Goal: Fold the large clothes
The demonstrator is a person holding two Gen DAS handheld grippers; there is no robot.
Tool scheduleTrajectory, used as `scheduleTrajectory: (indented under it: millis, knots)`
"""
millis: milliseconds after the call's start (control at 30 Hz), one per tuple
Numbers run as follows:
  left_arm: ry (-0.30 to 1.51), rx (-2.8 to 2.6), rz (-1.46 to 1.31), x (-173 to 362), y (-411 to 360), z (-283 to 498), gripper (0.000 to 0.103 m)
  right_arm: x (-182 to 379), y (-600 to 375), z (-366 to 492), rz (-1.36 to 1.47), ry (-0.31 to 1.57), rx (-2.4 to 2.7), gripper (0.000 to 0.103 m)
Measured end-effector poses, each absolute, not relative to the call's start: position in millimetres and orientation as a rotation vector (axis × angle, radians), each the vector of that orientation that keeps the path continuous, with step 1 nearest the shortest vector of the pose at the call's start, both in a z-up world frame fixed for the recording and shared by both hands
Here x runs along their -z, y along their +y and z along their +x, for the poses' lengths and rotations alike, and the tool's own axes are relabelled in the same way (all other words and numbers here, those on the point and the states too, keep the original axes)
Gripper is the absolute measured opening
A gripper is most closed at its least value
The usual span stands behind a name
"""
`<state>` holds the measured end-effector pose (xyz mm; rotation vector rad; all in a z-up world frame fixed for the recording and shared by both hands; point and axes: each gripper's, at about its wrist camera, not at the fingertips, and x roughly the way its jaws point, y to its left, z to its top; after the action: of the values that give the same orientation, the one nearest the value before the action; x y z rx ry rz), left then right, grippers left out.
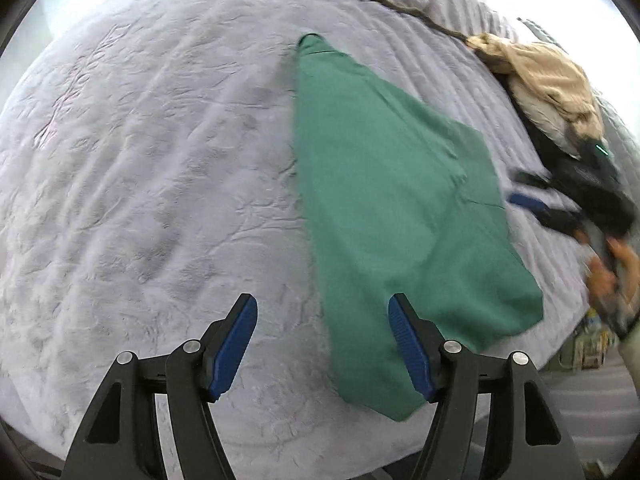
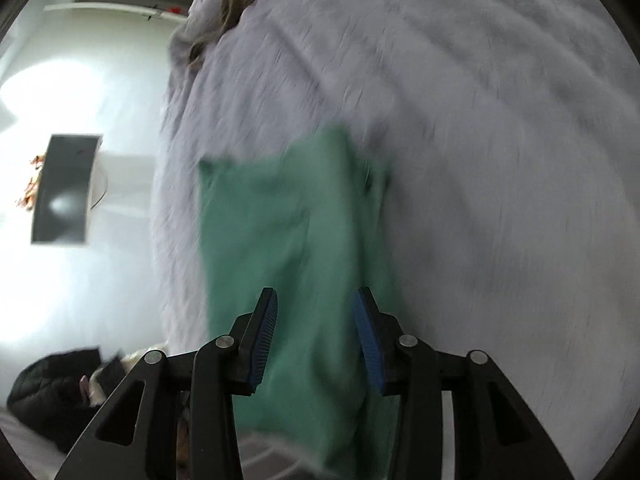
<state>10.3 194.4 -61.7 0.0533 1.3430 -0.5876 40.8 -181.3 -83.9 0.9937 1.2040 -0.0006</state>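
- Left wrist view: the left gripper (image 1: 322,344) hangs with jaws spread and nothing between the pads, over the near end of the green garment (image 1: 384,184) lying folded lengthwise on the lilac bedspread (image 1: 152,168); the right gripper (image 1: 532,204) is blurred at the cloth's far edge
- Right wrist view: the right gripper (image 2: 316,340) stands parted above the green cloth, not pinching it
- I'd say take both near corners squarely, then fold over evenly

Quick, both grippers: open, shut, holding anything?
Left gripper: open, empty, above the green garment.
Right gripper: open, garment beneath, not gripped.
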Motion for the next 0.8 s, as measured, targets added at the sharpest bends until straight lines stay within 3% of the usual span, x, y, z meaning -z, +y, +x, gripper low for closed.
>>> scheduleTrajectory:
  millis: [200,267,333,367,400,800]
  knots:
    - [1.344,0.532,0.12,77.0,162.8,1.2,0.069,104.9,-158.7,-8.4,1.099,1.261,0.025,0.045]
    - [1.35,0.514,0.123,79.6,164.1,1.3,0.074,109.9,-152.2,-21.0,1.126,1.264,0.022,0.045]
    - [1.354,0.488,0.123,82.0,168.5,-0.1,0.08,111.1,-146.1,-25.4,1.099,1.273,0.046,0.033]
    - [1.359,0.485,0.121,82.8,169.7,-0.3,0.08,110.6,-143.6,-26.4,1.038,1.306,0.103,0.015]
    - [1.36,0.48,0.124,82.7,171.3,-1.0,0.08,107.4,-141.0,-23.8,0.983,1.336,0.153,0.011]
    - [1.368,0.433,0.174,77.6,168.0,-11.9,0.08,135.7,-148.6,-45.3,0.845,1.403,0.331,0.004]
